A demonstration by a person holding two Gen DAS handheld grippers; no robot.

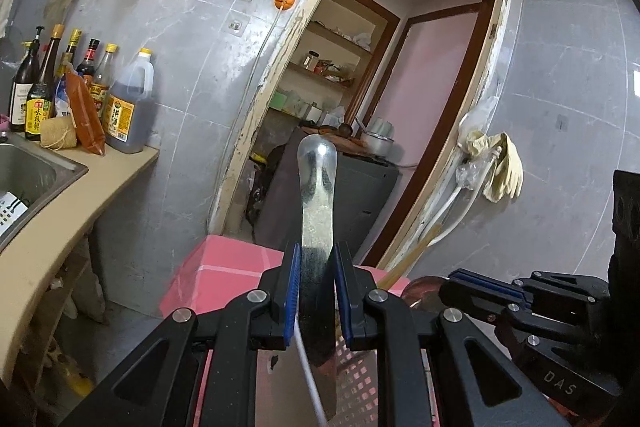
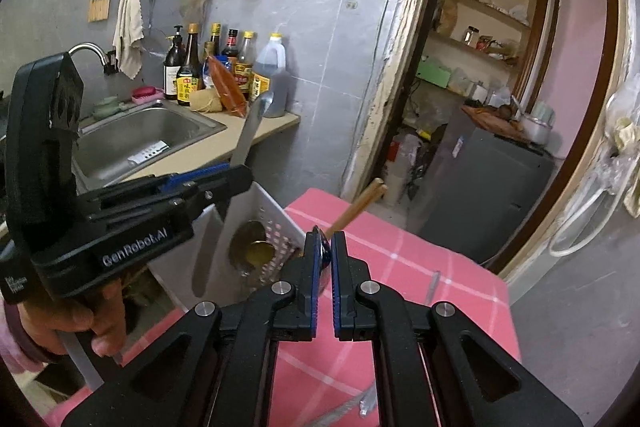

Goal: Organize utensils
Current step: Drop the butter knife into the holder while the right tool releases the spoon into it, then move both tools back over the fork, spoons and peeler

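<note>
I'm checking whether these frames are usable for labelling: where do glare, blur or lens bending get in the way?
Left wrist view: a bright glare spot on the metal utensil tip, the door frame bowed by the fisheye, dark vignette corners. Right wrist view: the left hand-held gripper close and slightly soft, the sink evenly lit, edges curved.

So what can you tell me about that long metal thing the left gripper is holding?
It looks like a metal utensil, a spoon or spatula: a flat, dull grey steel strip with a rounded, shiny end pointing up and away. The left gripper clamps it partway along between its blue pads. The other end hangs below the jaws, over a white perforated basket that stands on the pink checked cloth. Whether it touches the basket is unclear.
</note>
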